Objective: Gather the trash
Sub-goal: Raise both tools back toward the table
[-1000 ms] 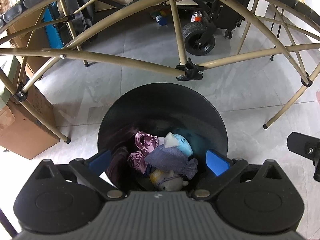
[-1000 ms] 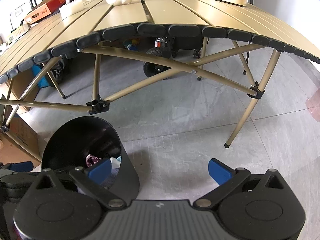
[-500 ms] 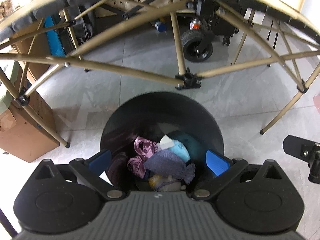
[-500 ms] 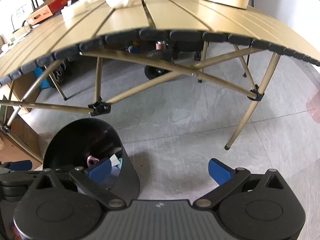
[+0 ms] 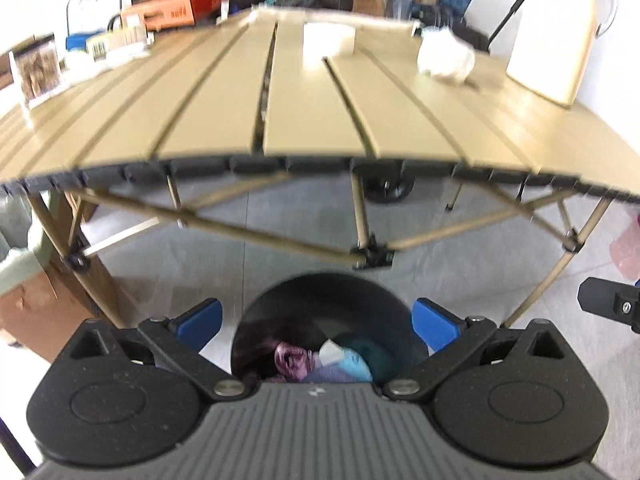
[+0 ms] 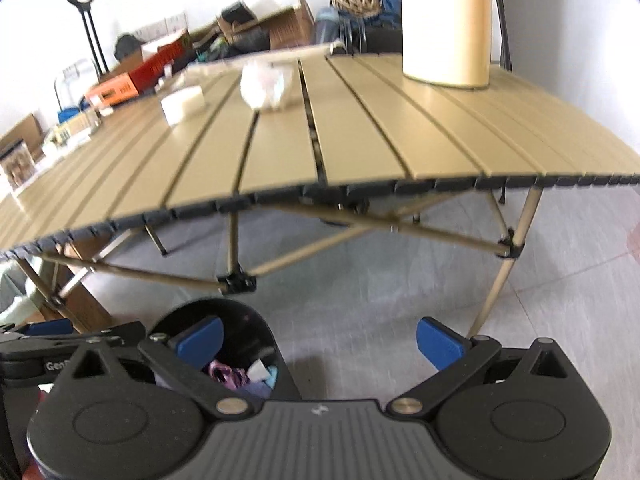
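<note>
1. We are judging the next piece of trash to be the crumpled white paper wad (image 6: 266, 85) on the tan slatted bench (image 6: 360, 136), well above the round black bin (image 5: 326, 320); approaching level will avoid knocking it.
2. We are holding the left hand-held gripper (image 5: 318, 322) and the right hand-held gripper (image 6: 320, 340) spread wide apart, both empty.

A cluttered storeroom or workroom; cardboard boxes (image 6: 288, 28) stacked against the wall; folding slatted bench (image 6: 360, 128); grey tiled floor (image 6: 380, 280).
</note>
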A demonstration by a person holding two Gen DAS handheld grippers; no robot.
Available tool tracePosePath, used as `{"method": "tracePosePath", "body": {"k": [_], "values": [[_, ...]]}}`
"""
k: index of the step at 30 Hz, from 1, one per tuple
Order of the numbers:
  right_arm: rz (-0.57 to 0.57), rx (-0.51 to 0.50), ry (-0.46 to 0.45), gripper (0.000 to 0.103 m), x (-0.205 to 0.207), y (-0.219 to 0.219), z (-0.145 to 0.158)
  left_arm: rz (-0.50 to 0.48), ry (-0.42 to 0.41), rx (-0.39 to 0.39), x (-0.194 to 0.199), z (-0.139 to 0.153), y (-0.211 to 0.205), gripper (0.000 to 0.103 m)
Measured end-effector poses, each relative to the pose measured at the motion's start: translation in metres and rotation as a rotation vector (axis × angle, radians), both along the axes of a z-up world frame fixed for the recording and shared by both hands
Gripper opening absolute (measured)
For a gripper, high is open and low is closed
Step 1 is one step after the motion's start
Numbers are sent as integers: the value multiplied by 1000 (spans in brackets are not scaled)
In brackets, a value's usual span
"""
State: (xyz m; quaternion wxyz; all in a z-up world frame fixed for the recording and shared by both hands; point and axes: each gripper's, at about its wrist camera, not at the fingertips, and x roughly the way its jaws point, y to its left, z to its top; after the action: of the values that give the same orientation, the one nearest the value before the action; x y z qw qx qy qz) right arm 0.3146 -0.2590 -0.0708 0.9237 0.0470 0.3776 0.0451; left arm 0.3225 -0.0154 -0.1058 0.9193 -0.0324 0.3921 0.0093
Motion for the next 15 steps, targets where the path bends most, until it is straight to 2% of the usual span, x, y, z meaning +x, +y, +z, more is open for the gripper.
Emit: {"method": "tracePosePath", "body": {"k": [9, 15], "values": [[24, -6, -190, 103, -10, 2, 38, 7, -142, -32, -9, 39, 16, 103], [23, -19, -327, 103, -1, 8, 62, 42, -200, -55, -3, 60, 25, 103]]}}
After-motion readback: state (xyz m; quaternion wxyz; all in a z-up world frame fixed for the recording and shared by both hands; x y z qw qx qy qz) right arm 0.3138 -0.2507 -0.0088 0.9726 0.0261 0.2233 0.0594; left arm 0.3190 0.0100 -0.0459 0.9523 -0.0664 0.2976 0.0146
